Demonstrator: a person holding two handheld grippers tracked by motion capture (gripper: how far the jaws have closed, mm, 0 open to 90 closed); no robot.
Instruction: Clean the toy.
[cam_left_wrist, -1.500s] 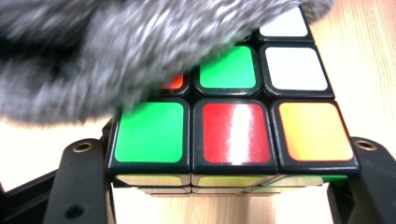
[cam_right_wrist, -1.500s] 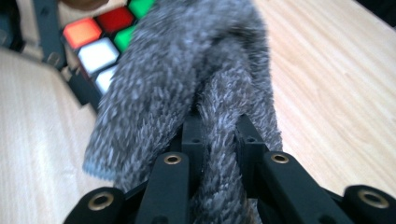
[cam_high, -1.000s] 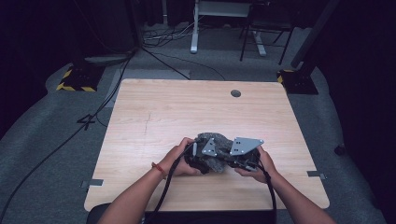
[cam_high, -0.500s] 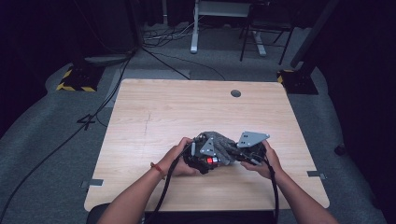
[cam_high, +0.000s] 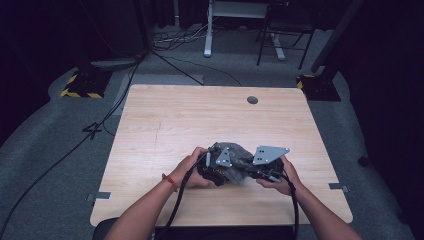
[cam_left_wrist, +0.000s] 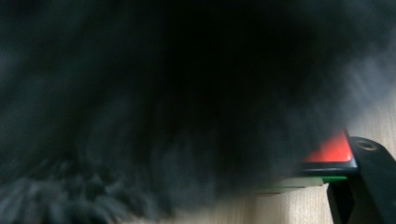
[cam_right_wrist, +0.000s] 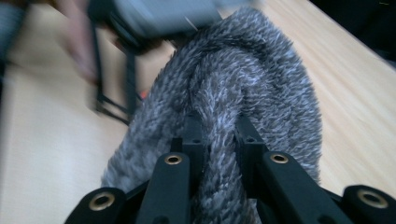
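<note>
Since the earlier frame: right gripper (cam_high: 250, 172) shifted slightly rightward. Fuzzy grey cloth (cam_high: 235, 159), bunched between both grippers, near the table's (cam_high: 165, 125) front edge, right of centre. Right gripper clamps a fold; left gripper (cam_high: 220, 172) closed, buried in cloth.

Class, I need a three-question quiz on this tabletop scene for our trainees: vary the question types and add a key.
1. True or false: the right gripper pinches a fold of the grey fuzzy cloth.
2. The cloth rests on: A) wooden table B) floor C) chair.
3. Which gripper's view is pressed so close to the cloth that it looks dark and blurred?

Key: 1 true; 2 A; 3 the left gripper.
</note>
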